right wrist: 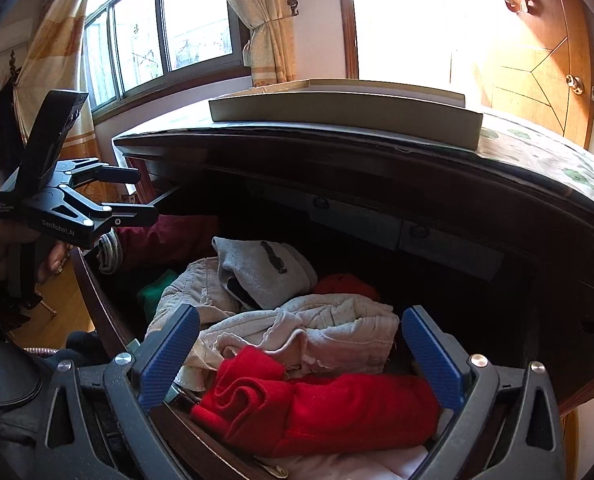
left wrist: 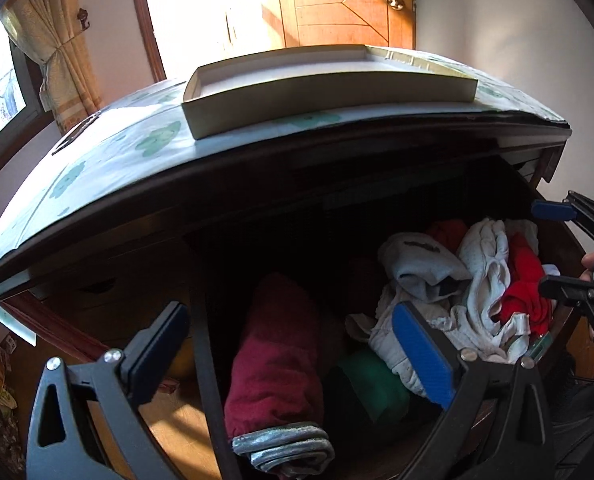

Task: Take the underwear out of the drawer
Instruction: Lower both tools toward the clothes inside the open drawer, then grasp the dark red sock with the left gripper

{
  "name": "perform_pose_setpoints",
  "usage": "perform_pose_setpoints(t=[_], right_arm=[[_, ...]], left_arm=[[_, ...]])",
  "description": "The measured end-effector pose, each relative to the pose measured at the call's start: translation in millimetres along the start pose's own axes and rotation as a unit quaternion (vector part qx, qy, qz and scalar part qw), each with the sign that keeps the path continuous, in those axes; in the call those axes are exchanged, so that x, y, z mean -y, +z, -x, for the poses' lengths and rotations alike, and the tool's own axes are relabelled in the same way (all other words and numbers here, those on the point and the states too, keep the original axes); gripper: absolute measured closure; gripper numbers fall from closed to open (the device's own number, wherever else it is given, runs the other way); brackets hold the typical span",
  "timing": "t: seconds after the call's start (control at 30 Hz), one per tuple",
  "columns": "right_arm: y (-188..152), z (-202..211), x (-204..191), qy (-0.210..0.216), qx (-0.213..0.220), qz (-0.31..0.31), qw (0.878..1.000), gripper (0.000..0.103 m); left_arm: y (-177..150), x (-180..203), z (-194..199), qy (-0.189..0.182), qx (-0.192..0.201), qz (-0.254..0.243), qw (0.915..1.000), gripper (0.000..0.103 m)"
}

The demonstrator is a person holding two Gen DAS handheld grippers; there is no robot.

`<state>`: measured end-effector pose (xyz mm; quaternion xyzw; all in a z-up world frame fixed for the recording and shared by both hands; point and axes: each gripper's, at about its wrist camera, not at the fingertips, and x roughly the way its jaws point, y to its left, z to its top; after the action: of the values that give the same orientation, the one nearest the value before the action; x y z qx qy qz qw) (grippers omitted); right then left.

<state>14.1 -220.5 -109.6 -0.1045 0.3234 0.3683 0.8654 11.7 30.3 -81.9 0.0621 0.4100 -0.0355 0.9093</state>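
The open dark wood drawer holds a heap of clothes. A white underwear piece lies on top, with a red garment in front of it and a grey garment behind. My right gripper is open and hovers just above the red and white pieces. In the left wrist view the white underwear lies at the right, beside a rolled maroon garment and a green one. My left gripper is open over the maroon roll and holds nothing.
A shallow cardboard tray sits on the dresser top, which is covered by a green-patterned sheet. The right gripper shows open at the drawer's right end, and the left gripper open at its left. Behind are a window, curtains and a wooden door.
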Motion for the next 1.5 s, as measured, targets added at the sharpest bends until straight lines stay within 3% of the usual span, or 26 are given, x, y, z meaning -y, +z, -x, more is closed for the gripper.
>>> perform_pose_setpoints(t=[0.23,0.3,0.43,0.67,0.8,0.93,1.0,1.1,1.3,1.5], right_arm=[[-1,-2,-4,-0.007,-0.008,0.013,1.000,0.001],[-2,-2,-3,-0.006,-0.007,0.011,1.000,0.001],[-3,-2,-4,-0.007,-0.004,0.012,1.000,0.001],[-4,0,-2,-0.001,0.004,0.009,1.000,0.001],[-5,1,-3,-0.001,0.007,0.011,1.000,0.001],[-4,2,-1,-0.001,0.007,0.008,1.000,0.001],[-2,3,0,-0.003,0.006,0.004,1.000,0.001],[2,2,4,-0.012,-0.009,-0.005,1.000,0.001],[18,1,13,-0.065,-0.039,0.009,0.997,0.001],[28,-23,17,-0.060,-0.113,0.033,0.991,0.001]], left_arm=[[2,7,-14,-0.009,-0.044,-0.046,0.9979,0.006],[3,7,-21,-0.011,-0.064,-0.050,0.9966,0.014],[5,6,-35,-0.010,-0.101,-0.068,0.9925,0.022],[0,19,-56,0.002,-0.150,-0.120,0.9813,0.023],[-4,25,-67,-0.016,-0.185,-0.131,0.9739,0.032],[-7,25,-68,-0.016,-0.183,-0.129,0.9745,0.046],[-8,19,-63,-0.014,-0.179,-0.124,0.9759,0.062],[-11,14,-58,-0.023,-0.167,-0.116,0.9789,0.070],[-14,7,-42,-0.042,-0.134,-0.084,0.9866,0.075],[-15,-1,-27,-0.066,-0.095,-0.042,0.9924,0.077]])
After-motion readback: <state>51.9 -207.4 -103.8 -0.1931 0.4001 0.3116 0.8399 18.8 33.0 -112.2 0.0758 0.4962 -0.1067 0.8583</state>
